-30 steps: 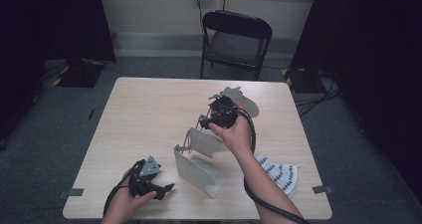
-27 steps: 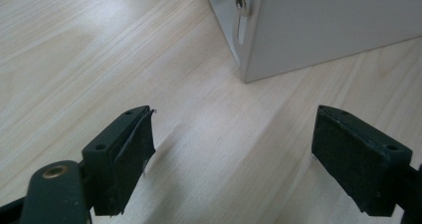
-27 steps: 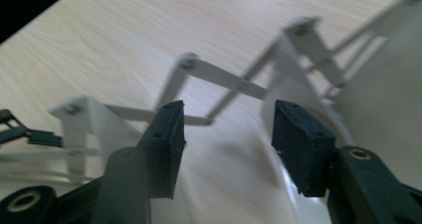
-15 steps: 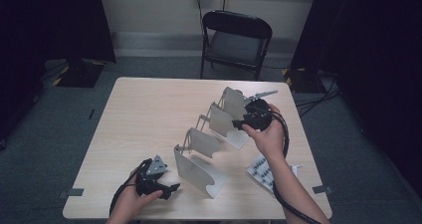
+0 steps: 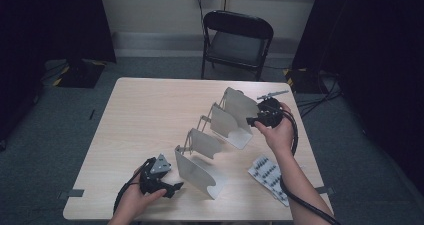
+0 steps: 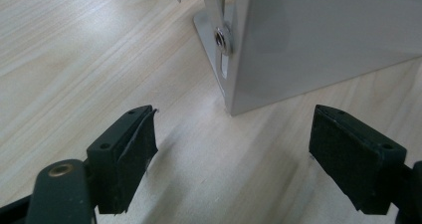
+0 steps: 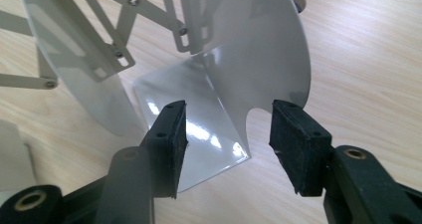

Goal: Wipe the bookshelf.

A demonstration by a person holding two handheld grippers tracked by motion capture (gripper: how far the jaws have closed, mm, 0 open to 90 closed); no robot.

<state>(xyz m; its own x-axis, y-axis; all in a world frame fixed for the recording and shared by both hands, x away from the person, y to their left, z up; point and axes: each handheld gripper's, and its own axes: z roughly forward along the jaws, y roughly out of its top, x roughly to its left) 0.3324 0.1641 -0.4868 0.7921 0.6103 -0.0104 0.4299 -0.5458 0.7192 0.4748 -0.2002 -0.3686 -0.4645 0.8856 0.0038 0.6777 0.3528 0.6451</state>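
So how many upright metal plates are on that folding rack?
4, in a diagonal row: nearest plate by the left gripper, second, third, farthest by the right gripper.

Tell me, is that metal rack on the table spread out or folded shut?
Spread out. The rack's plates stand apart in a diagonal row across the table, and the scissor links between them are opened.

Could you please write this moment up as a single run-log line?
item: expanding metal file rack, stretched out on table | left gripper: open, at near end plate | right gripper: open, at far end plate
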